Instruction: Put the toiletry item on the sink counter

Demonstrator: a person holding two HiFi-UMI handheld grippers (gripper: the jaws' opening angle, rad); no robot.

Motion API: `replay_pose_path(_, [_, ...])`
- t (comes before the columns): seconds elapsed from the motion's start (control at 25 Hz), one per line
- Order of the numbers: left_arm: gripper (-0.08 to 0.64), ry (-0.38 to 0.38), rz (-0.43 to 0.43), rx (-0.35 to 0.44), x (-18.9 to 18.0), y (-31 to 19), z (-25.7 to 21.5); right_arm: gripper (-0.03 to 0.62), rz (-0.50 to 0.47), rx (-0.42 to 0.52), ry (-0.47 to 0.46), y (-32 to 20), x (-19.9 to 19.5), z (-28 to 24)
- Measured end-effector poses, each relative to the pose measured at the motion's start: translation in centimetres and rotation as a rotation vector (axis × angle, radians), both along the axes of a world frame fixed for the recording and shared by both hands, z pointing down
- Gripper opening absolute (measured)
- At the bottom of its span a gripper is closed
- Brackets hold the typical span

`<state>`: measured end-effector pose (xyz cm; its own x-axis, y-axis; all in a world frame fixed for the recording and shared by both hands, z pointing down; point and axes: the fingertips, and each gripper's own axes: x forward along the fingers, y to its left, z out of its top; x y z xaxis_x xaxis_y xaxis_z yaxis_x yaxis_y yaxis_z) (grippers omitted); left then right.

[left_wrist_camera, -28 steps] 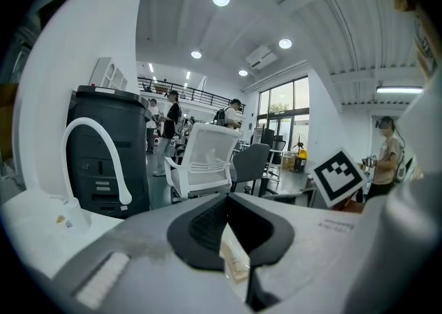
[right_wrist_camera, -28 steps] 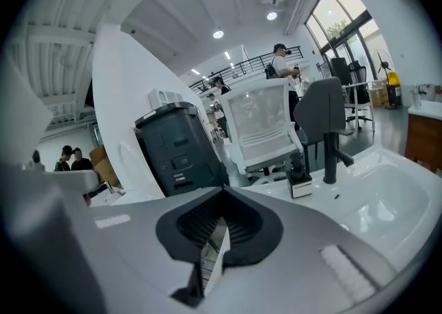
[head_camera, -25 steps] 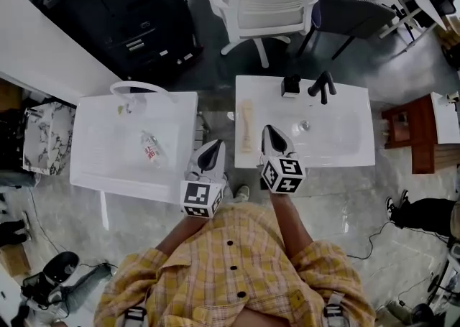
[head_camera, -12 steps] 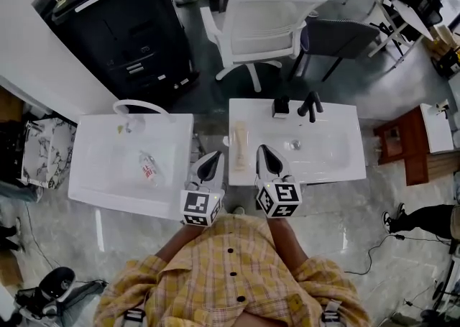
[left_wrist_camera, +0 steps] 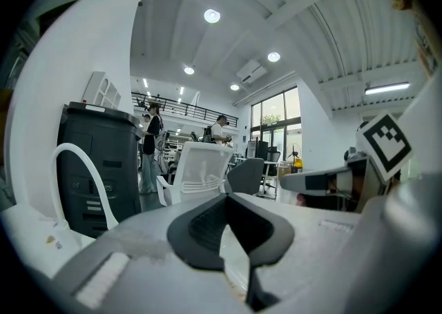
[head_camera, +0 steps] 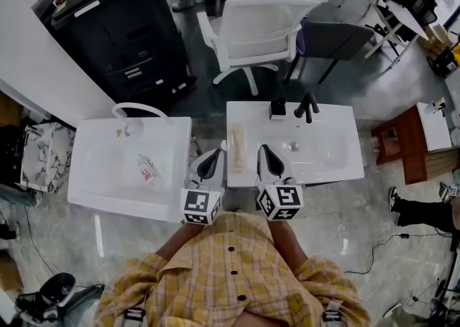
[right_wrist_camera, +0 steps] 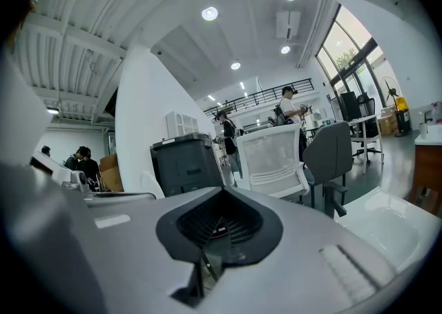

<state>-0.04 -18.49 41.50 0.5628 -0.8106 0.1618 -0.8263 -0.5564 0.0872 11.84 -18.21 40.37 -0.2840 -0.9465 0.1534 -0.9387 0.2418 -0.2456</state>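
Your left hand-held gripper [head_camera: 213, 157] and right hand-held gripper [head_camera: 265, 154] are pressed together, empty. The tube [head_camera: 237, 149] looks light and squashy; pinch it mid-body.

A yellow-and-orange plaid shirt [head_camera: 215, 275] with dark buttons [head_camera: 233, 269]. The grey, black-padded left gripper [head_camera: 209, 164] and right gripper [head_camera: 267, 160] each carry a white cube [head_camera: 200, 205] with black square markers.

Toiletry item [head_camera: 238, 147], a pale beige elongated tube, is lying flat on the white sink counter [head_camera: 345, 116] (the right-hand one of two), sitting on its left strip, long axis running near to far.
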Motion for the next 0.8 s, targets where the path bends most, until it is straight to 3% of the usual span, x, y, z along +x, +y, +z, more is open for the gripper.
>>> replay_pose_path(0.8, [0.0, 0.003, 0.01, 0.01, -0.01, -0.68, -0.14, -0.006, 0.009, 0.002, -0.007, -0.38, 0.04, 0.19])
